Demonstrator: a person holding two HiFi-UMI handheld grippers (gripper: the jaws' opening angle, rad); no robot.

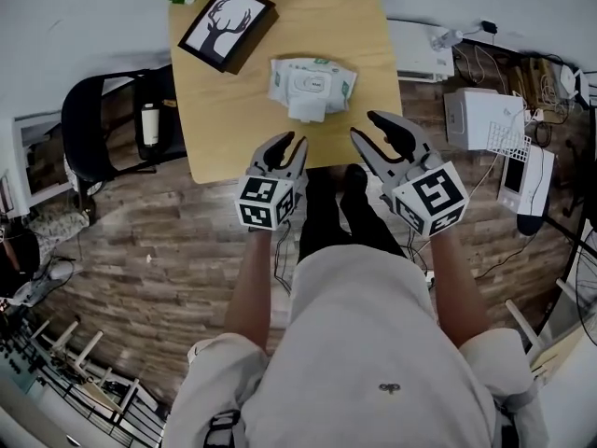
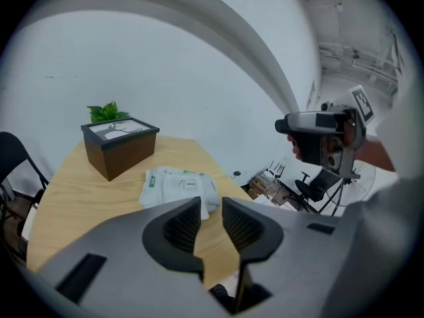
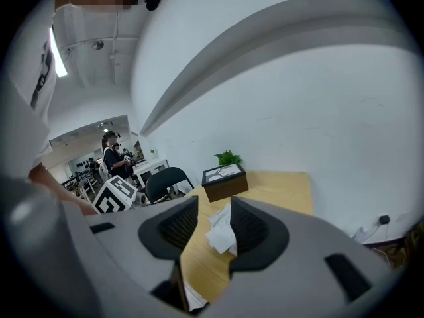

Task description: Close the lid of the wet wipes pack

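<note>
Seen from the head, the wet wipes pack (image 1: 312, 84) lay on the pale wooden surface (image 1: 359, 45) near a dark deer-picture box (image 1: 227, 26), plank floor (image 1: 140, 241) around; the left gripper view showed the left claw (image 2: 212, 207) open, empty, the pack ahead; the right gripper view showed the right claw (image 3: 214, 211) likewise, a black chair (image 3: 165, 181) beyond.

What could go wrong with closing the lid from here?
The wet wipes pack lies loose on the table, so pushing its open lid may slide it toward the picture box instead of shutting it. The left gripper and right gripper are open, short of the pack; nothing steadies it.
</note>
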